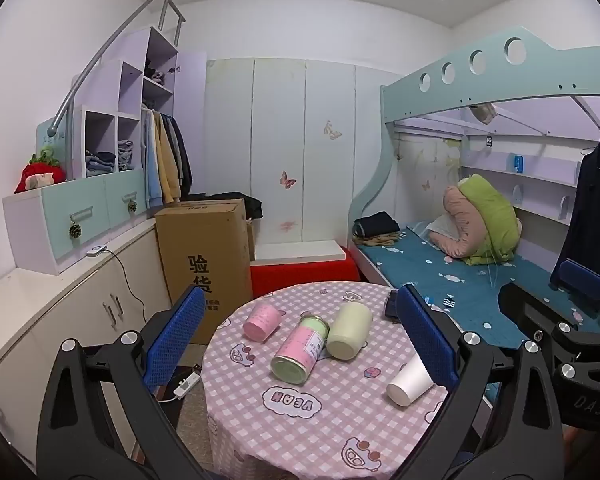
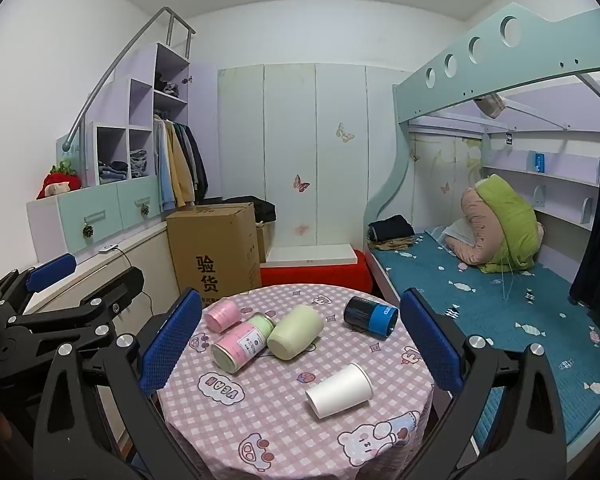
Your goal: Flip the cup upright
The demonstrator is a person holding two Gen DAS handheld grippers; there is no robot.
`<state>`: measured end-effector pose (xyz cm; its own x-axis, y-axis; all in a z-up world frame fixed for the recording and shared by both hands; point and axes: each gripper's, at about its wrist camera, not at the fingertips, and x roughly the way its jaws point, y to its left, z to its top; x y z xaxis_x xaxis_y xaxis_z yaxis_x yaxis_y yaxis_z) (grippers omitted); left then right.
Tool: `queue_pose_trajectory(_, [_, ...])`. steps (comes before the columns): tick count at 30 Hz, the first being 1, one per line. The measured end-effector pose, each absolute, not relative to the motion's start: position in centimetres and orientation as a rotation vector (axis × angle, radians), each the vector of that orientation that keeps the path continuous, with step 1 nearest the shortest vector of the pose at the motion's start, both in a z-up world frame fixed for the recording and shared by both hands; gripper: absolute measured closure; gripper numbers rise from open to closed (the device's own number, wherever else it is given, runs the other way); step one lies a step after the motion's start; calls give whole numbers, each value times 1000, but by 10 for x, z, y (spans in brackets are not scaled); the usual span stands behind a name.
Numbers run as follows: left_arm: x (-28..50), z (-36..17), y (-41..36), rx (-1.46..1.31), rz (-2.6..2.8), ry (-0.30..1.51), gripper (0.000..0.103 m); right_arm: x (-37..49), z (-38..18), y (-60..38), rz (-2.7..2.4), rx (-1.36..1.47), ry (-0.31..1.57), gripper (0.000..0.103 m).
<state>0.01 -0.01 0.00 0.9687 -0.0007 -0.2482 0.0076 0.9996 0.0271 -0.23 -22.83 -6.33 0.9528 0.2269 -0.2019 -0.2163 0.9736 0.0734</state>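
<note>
1. The white paper cup [image 2: 339,390] lies on its side on the round table [image 2: 268,420], toward the near right part of the pink checked cloth, its closed base facing the cameras and its mouth turned away.
2. In the left wrist view the cup [image 1: 409,380] is partly covered: the blue pad of that gripper's right-hand finger hides its far end, so only the base and lower wall show.
3. The blue-and-black cylinder [image 2: 371,317] lies in full sight from the right wrist; from the left wrist only a dark sliver of it [image 1: 391,304] shows behind the same pad.
4. The small print on the labelled can cannot be read.
5. Count on the table: one paper cup, one pink cup [image 2: 221,314], one pink-and-green can [image 2: 242,342], one pale green cup [image 2: 295,332] and one blue-and-black cylinder, all five on their sides. The can and the pale green cup touch.
6. The left gripper [image 1: 300,344] is spread wide, its two pads well apart on either side of the table; it grasps nothing and touches nothing.
7. The right gripper [image 2: 300,344] is likewise spread wide, holding nothing, with the paper cup lying between its pads and clear of both.
8. Each gripper shows at the edge of the other's view.
</note>
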Motion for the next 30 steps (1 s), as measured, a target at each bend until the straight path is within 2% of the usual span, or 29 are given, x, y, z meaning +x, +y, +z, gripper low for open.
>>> queue_pose_trajectory(30, [0,0,0,27,-1,251,6,1,-62,-226,226,52,215,7])
